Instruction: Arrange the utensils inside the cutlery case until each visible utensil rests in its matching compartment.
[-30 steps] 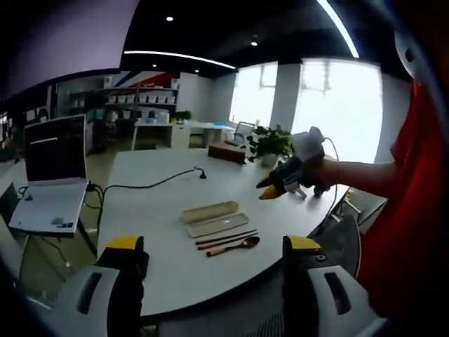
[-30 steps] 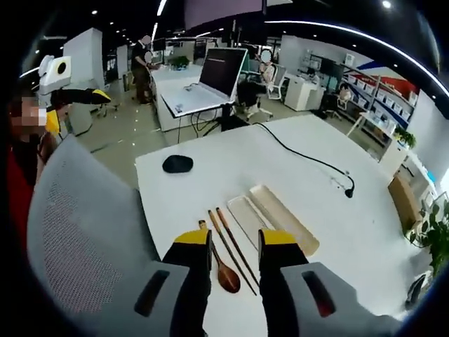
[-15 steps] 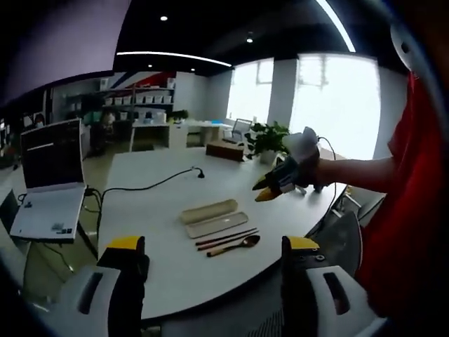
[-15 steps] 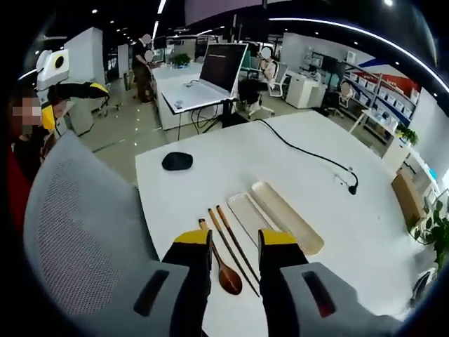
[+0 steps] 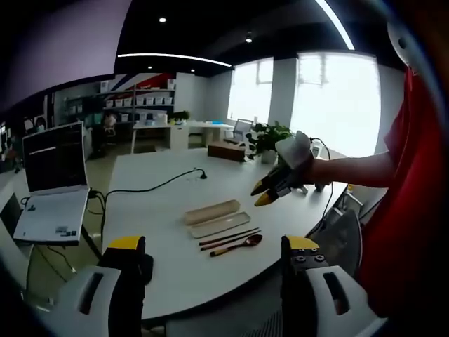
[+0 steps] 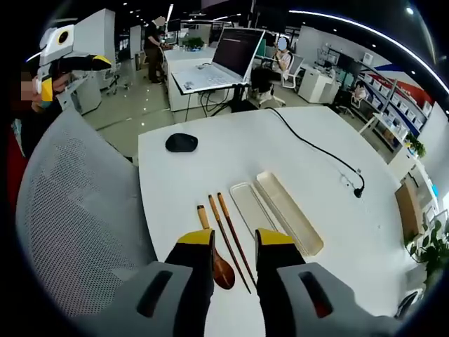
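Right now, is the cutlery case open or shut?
Open: the case and its lid lie apart, side by side; both look empty.

**Count of items on and around the table**

- Spoons: 1, wooden spoon, just ahead of the right gripper, partly betw. its jaws.
- Chopsticks: 2, one pair of chopsticks right beside the spoon, also reaching betw. those jaws.
- Case parts: 2, flat lid and deeper case tray, side by side just beyond the chopsticks.
- Computer mice: 1, black mouse, farther ahead, to the left.
- Cables: 1, black cable running across the far tabletop.
- Laptops: 1, open laptop on a farther desk.
- Mesh chairs: 1, mesh chair left of the right gripper.
- Grippers: 2; left gripper has jaws wide apart.
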Demonstrator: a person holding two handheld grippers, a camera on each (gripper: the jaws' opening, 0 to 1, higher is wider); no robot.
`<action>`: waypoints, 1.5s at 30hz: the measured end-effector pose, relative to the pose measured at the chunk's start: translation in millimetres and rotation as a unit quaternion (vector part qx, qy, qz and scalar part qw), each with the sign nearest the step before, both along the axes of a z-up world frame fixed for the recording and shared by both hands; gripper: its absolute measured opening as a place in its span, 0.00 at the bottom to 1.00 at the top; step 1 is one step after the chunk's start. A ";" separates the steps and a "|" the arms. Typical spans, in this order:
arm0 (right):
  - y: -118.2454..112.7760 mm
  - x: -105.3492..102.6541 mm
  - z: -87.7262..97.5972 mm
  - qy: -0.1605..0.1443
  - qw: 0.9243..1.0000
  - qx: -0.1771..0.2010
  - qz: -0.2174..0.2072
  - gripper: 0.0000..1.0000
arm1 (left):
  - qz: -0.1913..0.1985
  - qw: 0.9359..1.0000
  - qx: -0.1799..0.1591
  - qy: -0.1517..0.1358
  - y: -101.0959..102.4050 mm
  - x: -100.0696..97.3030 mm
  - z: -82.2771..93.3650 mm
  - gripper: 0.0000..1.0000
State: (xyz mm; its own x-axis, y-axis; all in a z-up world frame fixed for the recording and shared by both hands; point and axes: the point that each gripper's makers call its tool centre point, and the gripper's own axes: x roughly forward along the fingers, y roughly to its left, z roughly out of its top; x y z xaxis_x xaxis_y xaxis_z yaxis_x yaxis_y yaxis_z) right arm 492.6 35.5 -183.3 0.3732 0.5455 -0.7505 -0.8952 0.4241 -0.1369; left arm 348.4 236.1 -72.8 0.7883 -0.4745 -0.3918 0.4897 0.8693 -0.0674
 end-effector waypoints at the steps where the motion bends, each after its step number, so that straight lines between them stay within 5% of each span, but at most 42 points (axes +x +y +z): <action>1: 0.2 0.6 0.2 -0.001 1.000 -0.001 0.001 0.20 | 0.000 1.000 0.001 0.000 0.0 0.0 -0.2 0.81; 12: -4.1 9.8 -7.6 0.018 0.999 -0.007 -0.026 0.23 | 0.005 1.000 -0.006 0.000 0.9 0.1 -0.2 0.82; 19: -3.6 12.7 -18.9 -0.009 0.999 -0.038 0.010 0.20 | 0.015 1.000 -0.015 0.002 4.4 -3.0 -2.3 0.83; 22: -0.3 6.6 -25.8 0.002 0.999 -0.039 -0.003 0.26 | 0.013 1.000 -0.002 0.006 5.5 -5.8 -6.0 0.83; 45: 1.9 9.0 -49.7 -0.006 0.991 -0.107 0.080 0.18 | 0.017 1.000 0.005 0.011 3.6 -12.9 -13.8 0.82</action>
